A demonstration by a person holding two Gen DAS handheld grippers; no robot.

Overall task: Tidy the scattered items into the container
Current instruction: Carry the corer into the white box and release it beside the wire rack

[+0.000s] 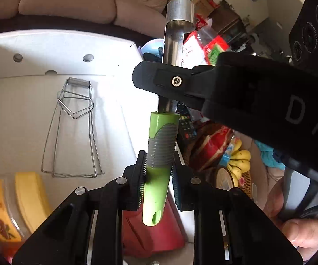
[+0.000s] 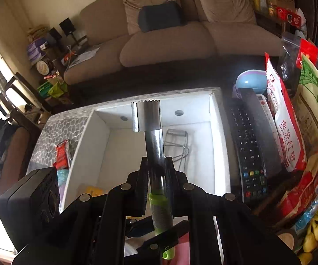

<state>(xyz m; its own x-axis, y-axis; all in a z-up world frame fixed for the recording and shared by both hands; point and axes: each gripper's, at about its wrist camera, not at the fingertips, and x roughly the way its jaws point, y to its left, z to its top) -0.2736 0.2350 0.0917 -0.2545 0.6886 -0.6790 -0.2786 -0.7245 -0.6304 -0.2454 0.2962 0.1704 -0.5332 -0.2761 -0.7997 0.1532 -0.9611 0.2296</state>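
An apple corer with a green and grey handle and a steel tube is held by both grippers above the right wall of a white cardboard box. My left gripper is shut on the corer's handle. My right gripper is shut on the steel tube; in the right wrist view its fingertips meet at the tube. A wire clamp lies on the box floor. Yellow items lie in the box's near corner.
A red object lies under the left gripper. Right of the box are remote controls, snack bags, a blue ball and bananas. A beige sofa stands beyond.
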